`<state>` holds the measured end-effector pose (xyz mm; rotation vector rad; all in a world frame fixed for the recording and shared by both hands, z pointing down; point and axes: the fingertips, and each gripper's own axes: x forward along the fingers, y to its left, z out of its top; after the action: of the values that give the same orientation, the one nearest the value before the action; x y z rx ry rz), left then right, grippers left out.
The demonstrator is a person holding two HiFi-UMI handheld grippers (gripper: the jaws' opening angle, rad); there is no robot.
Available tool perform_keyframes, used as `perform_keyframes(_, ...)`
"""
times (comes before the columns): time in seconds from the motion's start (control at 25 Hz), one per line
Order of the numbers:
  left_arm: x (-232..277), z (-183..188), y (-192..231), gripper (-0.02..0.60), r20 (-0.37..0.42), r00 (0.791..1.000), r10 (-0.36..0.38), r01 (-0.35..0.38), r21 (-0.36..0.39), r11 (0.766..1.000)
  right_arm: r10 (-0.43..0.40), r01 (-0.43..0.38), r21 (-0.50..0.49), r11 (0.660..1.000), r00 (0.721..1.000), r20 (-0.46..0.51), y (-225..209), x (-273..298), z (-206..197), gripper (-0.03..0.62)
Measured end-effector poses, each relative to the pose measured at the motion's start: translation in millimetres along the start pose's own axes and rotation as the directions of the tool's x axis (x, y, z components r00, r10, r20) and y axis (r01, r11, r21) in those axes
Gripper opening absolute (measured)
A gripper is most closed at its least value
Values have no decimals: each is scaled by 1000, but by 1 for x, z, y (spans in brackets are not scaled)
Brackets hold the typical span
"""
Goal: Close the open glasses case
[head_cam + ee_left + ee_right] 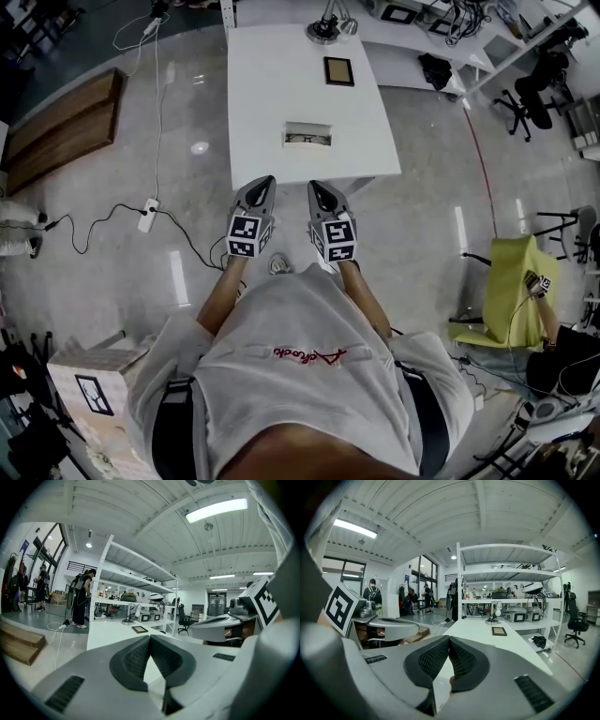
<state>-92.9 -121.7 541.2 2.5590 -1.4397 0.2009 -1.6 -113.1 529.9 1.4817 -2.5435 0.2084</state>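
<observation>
Approach, judging by the layout, with closing not yet begun: case (307, 136) open just above the centre of the head view, on the near part of the white worktop (272, 84), well apart from both claws. Left claw (266, 182) and right claw (316, 187) side by side at mid-frame, by the worktop's near edge, aimed toward it, each with tips pressed together and nothing between. Next, probably: carry both forward to the case, steady the base with one, push the lid over with the other; hinge side too small to tell.
</observation>
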Motion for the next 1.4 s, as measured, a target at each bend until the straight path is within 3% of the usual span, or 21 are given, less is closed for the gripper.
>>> perform_keyframes(0.4, 17, -9, -3, 18, -30, 999, -41, 40, -12, 999, -66, 67, 22, 998, 997, -31, -21, 0, -18, 18)
perform_keyframes(1.4, 119, -6, 50, 18, -93, 996, -2, -1, -26, 1000, -25, 31, 77, 997, 997, -67, -88, 102, -20, 18)
